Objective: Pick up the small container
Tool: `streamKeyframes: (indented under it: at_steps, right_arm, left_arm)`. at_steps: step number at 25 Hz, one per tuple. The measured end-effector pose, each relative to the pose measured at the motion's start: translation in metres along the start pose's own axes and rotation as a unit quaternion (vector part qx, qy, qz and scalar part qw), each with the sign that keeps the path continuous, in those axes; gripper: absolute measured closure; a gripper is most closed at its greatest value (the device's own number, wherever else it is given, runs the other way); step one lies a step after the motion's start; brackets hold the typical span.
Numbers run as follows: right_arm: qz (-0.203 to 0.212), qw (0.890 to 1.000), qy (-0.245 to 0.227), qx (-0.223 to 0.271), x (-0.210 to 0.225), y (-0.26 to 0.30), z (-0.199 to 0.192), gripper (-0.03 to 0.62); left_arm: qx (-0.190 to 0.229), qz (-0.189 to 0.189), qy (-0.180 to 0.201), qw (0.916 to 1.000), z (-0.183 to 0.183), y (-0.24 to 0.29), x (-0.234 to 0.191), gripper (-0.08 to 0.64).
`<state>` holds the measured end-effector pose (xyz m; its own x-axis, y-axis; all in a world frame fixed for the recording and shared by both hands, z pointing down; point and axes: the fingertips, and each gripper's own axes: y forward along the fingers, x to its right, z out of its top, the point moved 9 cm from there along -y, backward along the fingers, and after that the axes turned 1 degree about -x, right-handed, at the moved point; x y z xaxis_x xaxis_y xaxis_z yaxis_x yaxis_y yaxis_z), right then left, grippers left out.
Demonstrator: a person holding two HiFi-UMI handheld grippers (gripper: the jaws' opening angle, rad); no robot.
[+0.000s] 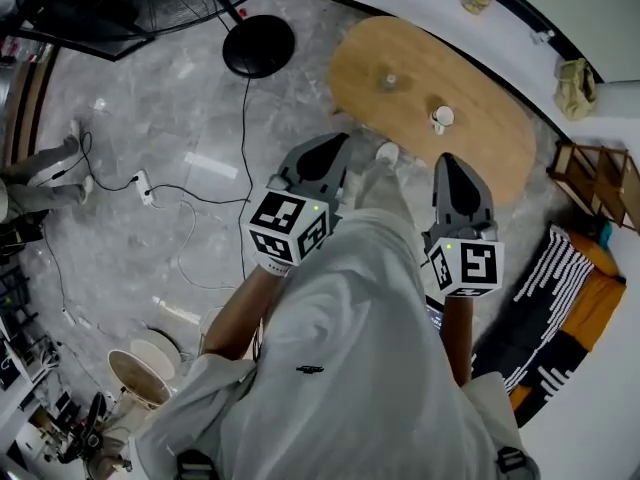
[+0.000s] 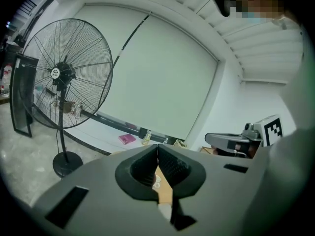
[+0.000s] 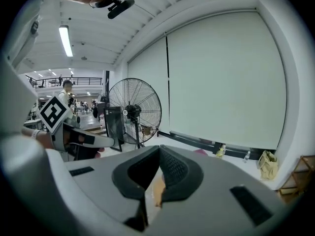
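Observation:
A small white container (image 1: 441,118) stands on the oval wooden table (image 1: 480,148), with a small clear object (image 1: 390,82) farther back. Another small white item (image 1: 387,152) sits at the table's near edge. My left gripper (image 1: 338,144) points at that near edge, jaws shut and empty. My right gripper (image 1: 448,162) hovers just short of the white container, also shut with nothing held. In the left gripper view the shut jaws (image 2: 157,149) leave a slit showing a white container (image 2: 156,182) on wood. The right gripper view shows its pads (image 3: 158,151) meeting.
A fan's black base (image 1: 258,45) stands left of the table, with cables and a power strip (image 1: 146,188) on the floor. A wooden rack (image 1: 600,173) and a striped cloth (image 1: 560,298) lie at the right. A bucket (image 1: 135,373) sits lower left.

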<state>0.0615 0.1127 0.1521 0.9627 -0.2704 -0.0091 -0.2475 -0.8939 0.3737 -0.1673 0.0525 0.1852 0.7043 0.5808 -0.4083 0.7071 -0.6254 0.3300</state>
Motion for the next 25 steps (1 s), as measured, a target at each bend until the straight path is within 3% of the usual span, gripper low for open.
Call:
streamKeyframes:
  at_steps: [7,11,25]
  right_arm:
    - [0.015,1.0,-0.001,-0.013,0.021,0.025,0.002,0.584]
    - [0.02,1.0,0.003,-0.024,0.04,0.044,0.0,0.584]
    - [0.07,0.995,0.018,-0.07,0.09,0.115,-0.026,0.584]
  left_arm:
    - [0.005,-0.003,-0.007,1.0,-0.002,0.029,-0.004,0.54]
    - [-0.011,0.006,0.012,0.9999,-0.001,0.055,-0.004,0.54]
    - [-0.064,0.034,0.023,0.9971,-0.019,0.134,-0.017,0.54]
